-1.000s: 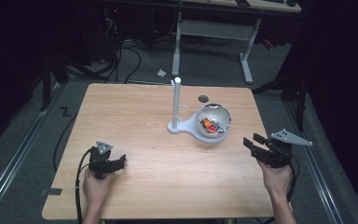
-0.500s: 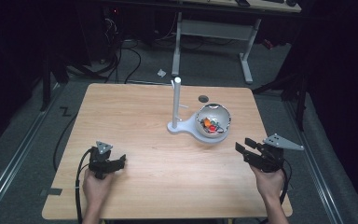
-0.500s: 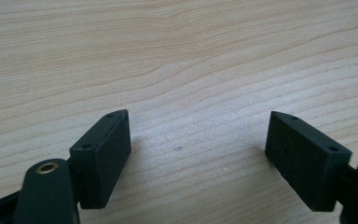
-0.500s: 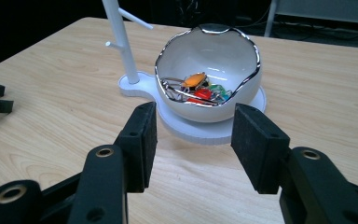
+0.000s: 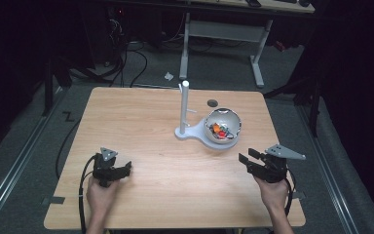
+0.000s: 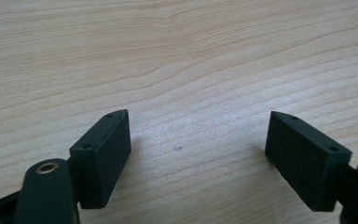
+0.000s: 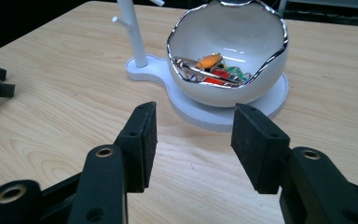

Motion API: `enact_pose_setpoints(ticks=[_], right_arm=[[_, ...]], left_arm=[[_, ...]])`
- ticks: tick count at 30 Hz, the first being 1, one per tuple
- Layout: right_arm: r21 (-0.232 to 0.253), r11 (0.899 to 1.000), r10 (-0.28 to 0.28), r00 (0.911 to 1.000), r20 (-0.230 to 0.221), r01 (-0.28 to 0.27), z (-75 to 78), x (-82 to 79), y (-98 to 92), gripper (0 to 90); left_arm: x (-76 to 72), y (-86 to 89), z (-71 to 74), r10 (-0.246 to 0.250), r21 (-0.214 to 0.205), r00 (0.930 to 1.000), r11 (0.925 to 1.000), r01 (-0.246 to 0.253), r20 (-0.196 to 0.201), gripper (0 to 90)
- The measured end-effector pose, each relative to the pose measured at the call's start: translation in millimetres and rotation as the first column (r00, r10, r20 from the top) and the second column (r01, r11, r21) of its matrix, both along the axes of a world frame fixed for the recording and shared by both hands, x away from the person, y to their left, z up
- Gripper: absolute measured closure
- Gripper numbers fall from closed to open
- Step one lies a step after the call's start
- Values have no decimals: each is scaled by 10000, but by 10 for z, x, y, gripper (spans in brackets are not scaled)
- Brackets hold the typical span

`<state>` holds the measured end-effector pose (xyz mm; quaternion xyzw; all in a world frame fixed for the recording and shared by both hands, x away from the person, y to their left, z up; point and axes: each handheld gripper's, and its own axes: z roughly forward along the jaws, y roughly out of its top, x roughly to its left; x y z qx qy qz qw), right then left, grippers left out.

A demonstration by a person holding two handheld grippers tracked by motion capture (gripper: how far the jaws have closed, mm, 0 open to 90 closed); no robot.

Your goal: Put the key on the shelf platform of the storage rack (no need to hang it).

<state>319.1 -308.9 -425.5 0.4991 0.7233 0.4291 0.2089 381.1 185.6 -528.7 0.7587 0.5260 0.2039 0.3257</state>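
My right gripper has come in twd the bowl since the earlier frame, jaws apart, nothing btwn; left gripper open, low over the table; bowl sits mid-right on its white stand.

The light wooden table shows pale tan boards with wavy brown grain lines. The glossy white egg-shaped bowl has a thin silver rim and holds small bits in orange, red, green and blue. The flat white stand under it and its upright peg are plain white. Both matte black two-jaw grippers carry black pads; in the high view each bears a grey three-cornered plate.
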Motion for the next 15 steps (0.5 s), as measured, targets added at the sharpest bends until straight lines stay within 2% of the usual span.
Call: enact_pose_setpoints(ticks=[9,15], right_arm=[[-21,9999,140,9996,-229,-141,-129,25,97,510],[-63,9999,131,9997,-222,-133,-173,35,125,510]], left_arm=[[0,0,0,1,-1,10000,10000,-1,2,227],[0,0,0,3,-2,10000,10000,-3,3,226]])
